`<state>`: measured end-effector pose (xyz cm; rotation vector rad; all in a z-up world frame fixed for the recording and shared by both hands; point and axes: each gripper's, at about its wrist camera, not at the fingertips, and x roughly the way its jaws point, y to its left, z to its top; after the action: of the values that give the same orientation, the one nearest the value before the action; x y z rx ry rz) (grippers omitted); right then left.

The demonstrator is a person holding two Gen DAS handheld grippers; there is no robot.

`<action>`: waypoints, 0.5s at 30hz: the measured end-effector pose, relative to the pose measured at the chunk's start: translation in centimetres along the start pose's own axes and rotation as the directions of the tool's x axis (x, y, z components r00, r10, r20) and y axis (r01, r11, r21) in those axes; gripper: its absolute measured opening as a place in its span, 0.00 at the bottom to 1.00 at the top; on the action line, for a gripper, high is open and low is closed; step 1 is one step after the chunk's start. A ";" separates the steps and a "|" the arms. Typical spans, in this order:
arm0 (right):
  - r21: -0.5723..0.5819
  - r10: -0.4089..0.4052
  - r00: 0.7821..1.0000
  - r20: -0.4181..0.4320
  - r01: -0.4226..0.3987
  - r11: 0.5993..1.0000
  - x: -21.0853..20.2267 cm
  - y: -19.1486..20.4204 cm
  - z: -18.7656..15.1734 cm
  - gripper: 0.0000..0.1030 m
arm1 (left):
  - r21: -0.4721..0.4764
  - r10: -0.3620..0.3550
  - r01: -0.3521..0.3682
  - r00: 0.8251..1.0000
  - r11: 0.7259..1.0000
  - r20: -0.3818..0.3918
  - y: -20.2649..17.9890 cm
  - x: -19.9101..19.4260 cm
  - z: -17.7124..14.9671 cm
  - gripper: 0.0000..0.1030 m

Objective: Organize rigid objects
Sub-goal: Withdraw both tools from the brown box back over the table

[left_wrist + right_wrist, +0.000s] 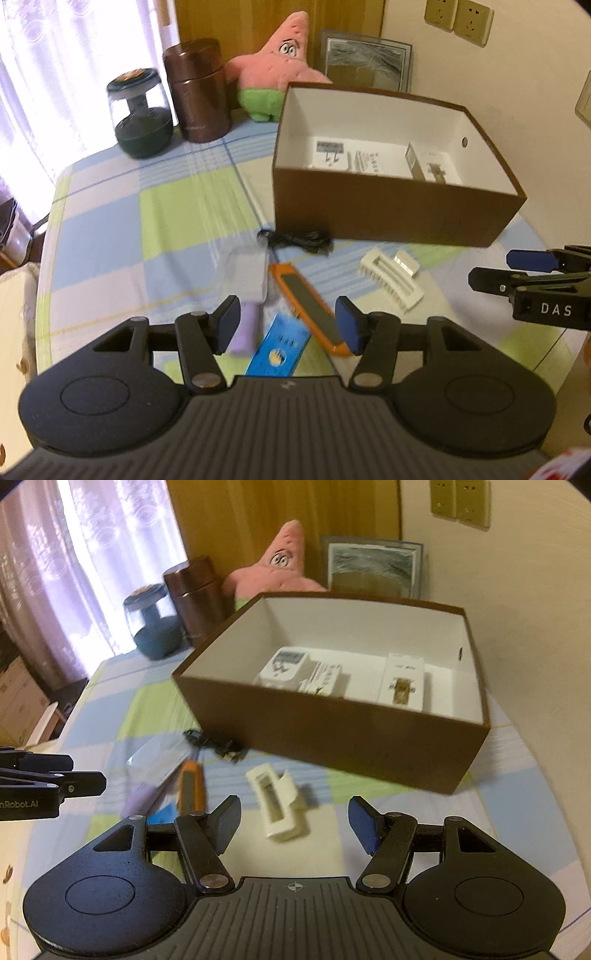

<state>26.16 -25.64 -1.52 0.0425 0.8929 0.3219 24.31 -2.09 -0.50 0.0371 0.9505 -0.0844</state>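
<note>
Both claws are up over the checked blue-and-green worktop (pixel 122 229) with nothing in them. The left claw (pixel 288 321) is partly spread and empty, hanging above the orange flat bar with a dark strip (pixel 308 302), a blue printed card pack (pixel 279 349) and a lilac handled thing (pixel 245 328) under a clear plastic blister (pixel 242 273). The right claw (pixel 295 823) is spread a bit wider, also empty, with the cream plastic clip-shaped holder (pixel 279 805) sitting between its fingers but not touched.

The brown open cardboard box with white inside (pixel 332 734) is just behind the loose stuff and already has a few small white packs (pixel 400 686) in it.

What I'd worry about: the left-side items are bunched up and overlapping, so closing there could pinch two at once or skid the orange bar away. The black coiled cable (pixel 295 240) near the box wall could snag. The cream holder looks hollow and light, so it might twist out of a grip.
</note>
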 end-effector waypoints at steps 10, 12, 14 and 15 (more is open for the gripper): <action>-0.043 0.025 0.999 -0.048 -0.027 0.999 0.5 1.9 -3.1 0.60 | -0.048 0.025 -0.027 0.999 0.998 -0.036 1.6 -0.7 -4.5 0.51; -0.050 0.029 0.998 -0.061 -0.032 0.998 0.7 2.1 -3.6 0.60 | -0.056 0.029 -0.032 0.999 0.998 -0.044 2.0 -0.7 -5.3 0.51; -0.057 0.033 0.997 -0.070 -0.037 0.998 0.9 2.4 -4.0 0.60 | -0.064 0.033 -0.036 0.998 0.997 -0.051 2.3 -0.7 -6.0 0.51; -0.063 0.035 0.997 -0.076 -0.040 0.997 1.0 2.5 -4.3 0.60 | -0.067 0.034 -0.038 0.998 0.997 -0.056 2.4 -0.6 -6.3 0.51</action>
<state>22.83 -23.35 -4.56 -0.0127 0.9557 0.3890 19.01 0.76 -3.67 -0.0067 1.0066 -0.0180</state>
